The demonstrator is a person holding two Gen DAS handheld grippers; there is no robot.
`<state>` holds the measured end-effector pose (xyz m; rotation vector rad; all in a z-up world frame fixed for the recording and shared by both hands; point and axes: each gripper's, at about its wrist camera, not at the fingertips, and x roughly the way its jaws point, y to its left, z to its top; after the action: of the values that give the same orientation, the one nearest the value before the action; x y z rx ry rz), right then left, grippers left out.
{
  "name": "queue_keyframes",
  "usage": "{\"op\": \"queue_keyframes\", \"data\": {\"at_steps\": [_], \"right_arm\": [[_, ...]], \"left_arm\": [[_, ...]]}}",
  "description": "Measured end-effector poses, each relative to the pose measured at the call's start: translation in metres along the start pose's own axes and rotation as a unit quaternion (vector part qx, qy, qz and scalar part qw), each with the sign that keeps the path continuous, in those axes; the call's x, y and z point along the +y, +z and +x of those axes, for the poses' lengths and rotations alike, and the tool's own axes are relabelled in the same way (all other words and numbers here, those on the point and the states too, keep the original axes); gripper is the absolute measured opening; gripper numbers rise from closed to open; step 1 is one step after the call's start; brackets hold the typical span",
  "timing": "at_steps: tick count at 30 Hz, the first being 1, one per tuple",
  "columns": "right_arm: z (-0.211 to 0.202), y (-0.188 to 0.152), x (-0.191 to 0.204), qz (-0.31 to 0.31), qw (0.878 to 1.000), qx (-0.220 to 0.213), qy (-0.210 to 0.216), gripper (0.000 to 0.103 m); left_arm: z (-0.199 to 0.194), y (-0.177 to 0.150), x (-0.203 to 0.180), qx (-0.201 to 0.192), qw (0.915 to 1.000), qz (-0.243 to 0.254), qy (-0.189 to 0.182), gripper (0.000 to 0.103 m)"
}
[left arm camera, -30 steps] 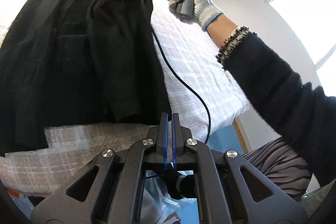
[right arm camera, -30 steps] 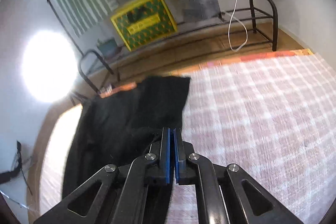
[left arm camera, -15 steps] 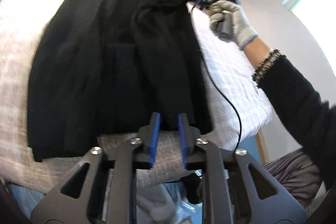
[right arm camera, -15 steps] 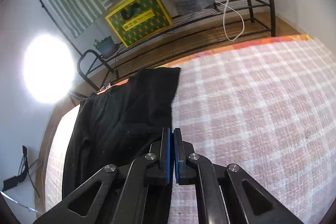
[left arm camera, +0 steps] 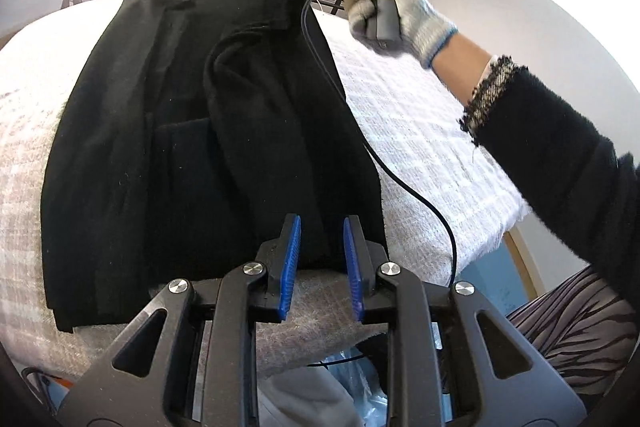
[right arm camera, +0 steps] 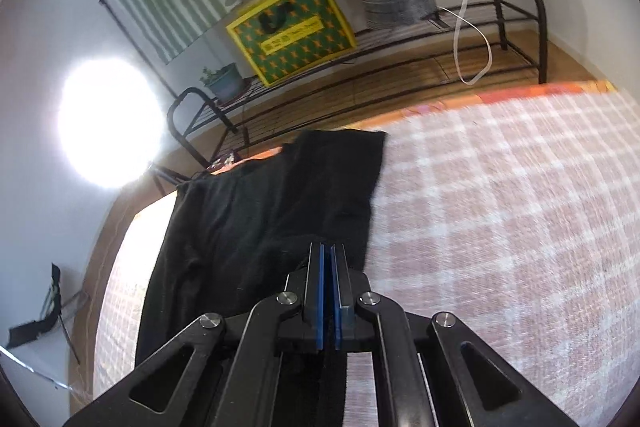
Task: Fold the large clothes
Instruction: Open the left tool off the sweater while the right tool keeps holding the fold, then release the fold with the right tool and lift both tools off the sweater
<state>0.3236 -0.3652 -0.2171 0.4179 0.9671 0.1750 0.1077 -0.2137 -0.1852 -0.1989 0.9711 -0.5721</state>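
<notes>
My left gripper is spread over the coat hem; my right gripper is pressed together, apparently empty. Thick, soft wool: pinch doubled edges.

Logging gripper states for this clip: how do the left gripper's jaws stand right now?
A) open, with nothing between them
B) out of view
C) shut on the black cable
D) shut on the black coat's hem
A: the left gripper shows a clear gap between its blue pads, with the black coat lying beyond them, ungripped.
</notes>
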Motion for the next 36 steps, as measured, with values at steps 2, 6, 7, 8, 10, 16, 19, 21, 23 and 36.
{"op": "queue_keyframes", "data": {"at_steps": [2, 6, 7, 8, 10, 16, 19, 21, 23, 36], "right_arm": [[0.001, 0.004, 0.023, -0.017, 1.0, 0.003, 0.012, 0.0], [0.022, 0.008, 0.089, -0.07, 0.997, 0.018, 0.03, 0.0], [0.028, 0.008, 0.099, -0.08, 0.996, 0.023, 0.031, 0.0], [0.038, 0.006, 0.114, -0.094, 0.995, 0.03, 0.03, 0.0], [0.064, 0.001, 0.137, -0.117, 0.992, 0.05, 0.019, 0.0], [0.132, -0.024, 0.163, -0.137, 0.984, 0.114, -0.008, 0.001], [0.138, -0.03, 0.165, -0.148, 0.982, 0.115, -0.003, 0.002], [0.129, -0.026, 0.162, -0.138, 0.983, 0.116, 0.018, 0.009], [0.107, -0.02, 0.157, -0.126, 0.986, 0.101, 0.039, 0.025], [-0.122, -0.082, 0.093, -0.085, 0.993, 0.034, 0.078, 0.036]], "left_arm": [[-0.005, 0.001, 0.009, -0.007, 0.9999, -0.01, 0.003, 0.02], [-0.014, 0.003, 0.034, -0.019, 0.9983, -0.055, 0.009, 0.02], [-0.017, 0.002, 0.041, -0.021, 0.9978, -0.061, 0.013, 0.02], [-0.019, 0.002, 0.045, -0.023, 0.9974, -0.066, 0.016, 0.02], [-0.024, 0.001, 0.055, -0.029, 0.9961, -0.081, 0.021, 0.02], [-0.035, -0.003, 0.076, -0.037, 0.9927, -0.11, 0.031, 0.02], [-0.04, -0.004, 0.081, -0.039, 0.992, -0.116, 0.032, 0.02], [-0.043, -0.003, 0.083, -0.04, 0.9919, -0.117, 0.03, 0.02], [-0.046, -0.002, 0.082, -0.043, 0.992, -0.115, 0.027, 0.02], [-0.023, -0.002, 0.073, 0.015, 0.9884, -0.139, -0.058, 0.041]]}}
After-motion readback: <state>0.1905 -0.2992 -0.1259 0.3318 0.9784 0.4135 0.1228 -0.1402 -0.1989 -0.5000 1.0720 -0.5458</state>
